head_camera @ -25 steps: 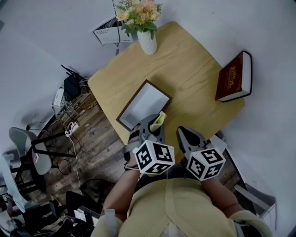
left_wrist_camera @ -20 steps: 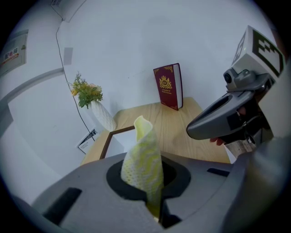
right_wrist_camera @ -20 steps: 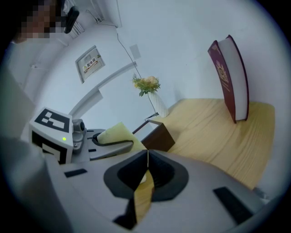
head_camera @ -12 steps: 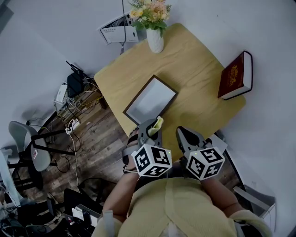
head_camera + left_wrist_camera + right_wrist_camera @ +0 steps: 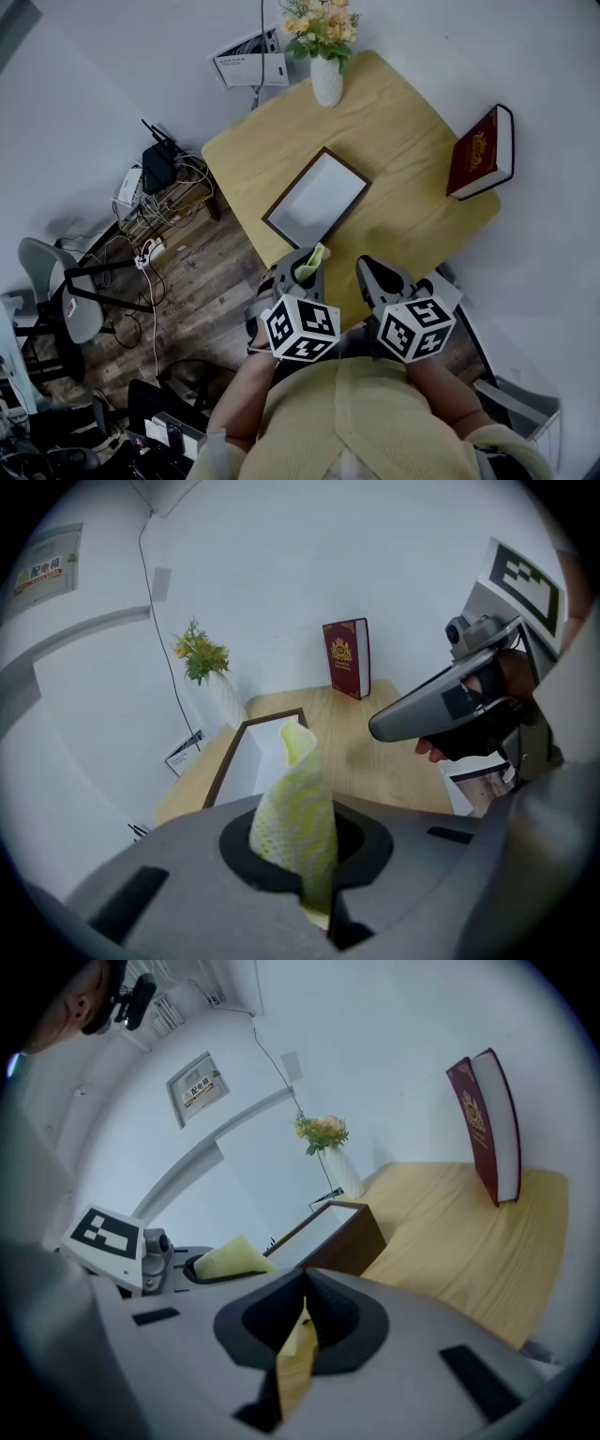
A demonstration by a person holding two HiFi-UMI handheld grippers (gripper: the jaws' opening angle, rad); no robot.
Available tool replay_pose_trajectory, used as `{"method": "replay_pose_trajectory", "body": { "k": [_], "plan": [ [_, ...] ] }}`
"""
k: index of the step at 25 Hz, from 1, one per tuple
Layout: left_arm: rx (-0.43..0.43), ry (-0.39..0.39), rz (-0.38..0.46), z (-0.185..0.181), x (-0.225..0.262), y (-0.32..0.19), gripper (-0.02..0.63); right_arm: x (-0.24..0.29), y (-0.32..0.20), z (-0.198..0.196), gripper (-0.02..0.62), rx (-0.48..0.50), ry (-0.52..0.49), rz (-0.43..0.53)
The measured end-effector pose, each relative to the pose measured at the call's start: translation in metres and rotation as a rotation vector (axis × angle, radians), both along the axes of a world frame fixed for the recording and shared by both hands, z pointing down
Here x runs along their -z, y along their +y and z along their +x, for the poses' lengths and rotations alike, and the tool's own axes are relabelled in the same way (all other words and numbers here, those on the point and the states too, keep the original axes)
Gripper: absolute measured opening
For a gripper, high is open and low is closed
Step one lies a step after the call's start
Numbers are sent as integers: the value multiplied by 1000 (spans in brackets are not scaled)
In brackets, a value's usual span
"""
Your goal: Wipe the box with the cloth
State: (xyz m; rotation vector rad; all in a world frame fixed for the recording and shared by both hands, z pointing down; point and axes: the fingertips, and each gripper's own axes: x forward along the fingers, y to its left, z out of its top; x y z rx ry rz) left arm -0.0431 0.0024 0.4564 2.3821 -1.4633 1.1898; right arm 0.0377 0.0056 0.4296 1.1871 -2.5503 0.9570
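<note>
The left gripper (image 5: 300, 267) pinches the cloth (image 5: 313, 259), its tip pointing to 1 o'clock. The box (image 5: 317, 197) runs from 7 to 1 o'clock, near the table's (image 5: 403, 169) 9 o'clock edge. The right gripper (image 5: 377, 277) is closed and empty.

Your box (image 5: 317, 199) is a shallow rectangle with a dark brown rim and a plain white top. It lies flat on the wooden table (image 5: 403, 159), turned corner-on to you, with one corner pointing back toward your side.

Your cloth (image 5: 310, 262) is yellow-green with a fine mesh weave. It is pinched between the jaws of your left gripper (image 5: 305, 269) and stands up from them in a folded, tapering peak. It is close to the box's nearest corner, over the table's near edge. From the left gripper view its tip lines up with the box's white top.
</note>
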Motion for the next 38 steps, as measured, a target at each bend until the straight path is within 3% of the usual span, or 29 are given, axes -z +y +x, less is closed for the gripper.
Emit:
{"method": "replay_pose_trajectory", "body": {
  "k": [17,25,33,38],
  "plan": [
    [53,158,-32,-40,0,36,25,6,21,-35,29,14,10,21],
    [119,299,-35,-78,13,40,25,6,26,-49,31,-2,8,17],
    [263,342,-36,-110,17,25,25,5,7,-38,31,34,1,13],
    [344,292,4,-125,22,15,25,8,-11,-26,30,53,-9,21]
  ]
}}
